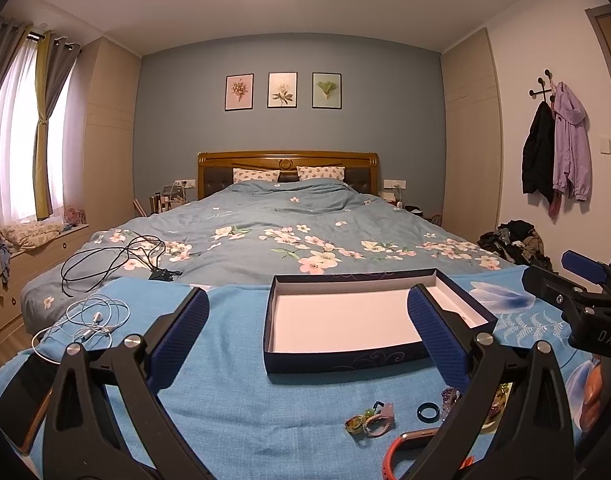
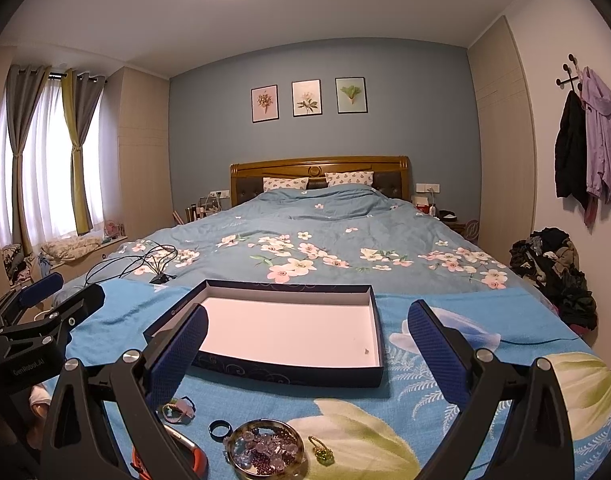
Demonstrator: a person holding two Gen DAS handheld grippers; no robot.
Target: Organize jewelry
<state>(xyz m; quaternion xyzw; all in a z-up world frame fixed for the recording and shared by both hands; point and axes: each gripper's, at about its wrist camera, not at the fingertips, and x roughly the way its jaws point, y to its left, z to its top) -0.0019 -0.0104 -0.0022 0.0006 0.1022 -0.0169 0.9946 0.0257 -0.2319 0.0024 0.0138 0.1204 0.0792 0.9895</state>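
One shallow dark-blue box sits open on the blue cloth spread over the foot of the bed, its white floor bare apart from one tiny speck near a front corner. In front of the box lie one dark ring, one small bundle of braided bands, one orange-and-silver bangle, one green beaded charm and one round dish holding a heap of clear and purple beads. The left gripper and the right gripper both hover over the cloth just before the box, jaws spread wide, holding and touching nothing.
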